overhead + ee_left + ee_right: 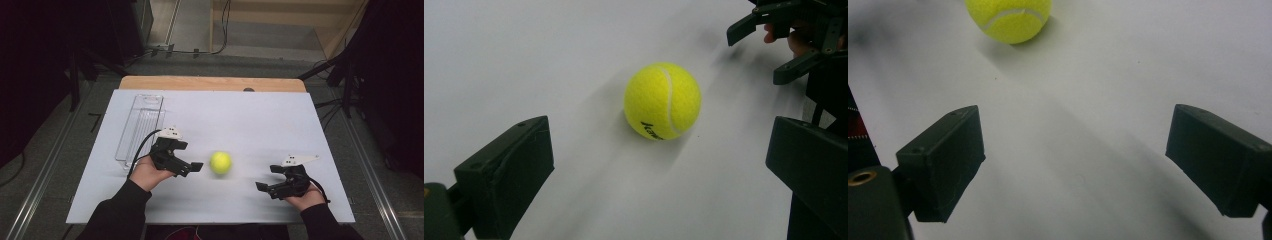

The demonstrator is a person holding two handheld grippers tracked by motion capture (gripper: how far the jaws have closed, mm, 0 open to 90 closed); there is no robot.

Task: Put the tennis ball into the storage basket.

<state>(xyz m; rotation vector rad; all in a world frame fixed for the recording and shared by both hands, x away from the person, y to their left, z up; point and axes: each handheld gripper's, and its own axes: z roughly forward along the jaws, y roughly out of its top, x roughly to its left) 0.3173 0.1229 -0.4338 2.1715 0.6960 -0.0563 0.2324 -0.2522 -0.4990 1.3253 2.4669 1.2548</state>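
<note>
One fuzzy yellow-green tennis ball with a white seam lay on the pale grey tabletop, between the two pairs of tongs – just ahead of the left tongs and somewhat farther from the right tongs. Both pairs stood wide apart and held nothing; in the left gripper view the ball sat free in front of the gap, touching neither black jaw, and in the right gripper view it lay well ahead, toward the left jaw's side.

It looked light and springy, with a felt skin that should give good friction – not slippery, not fragile. Being round, it would likely roll at the first off-centre nudge. The safest hold seemed to be across its widest middle, one jaw on each side, closing evenly. A clear plastic tray lay beyond the left tongs, apart from the ball.
</note>
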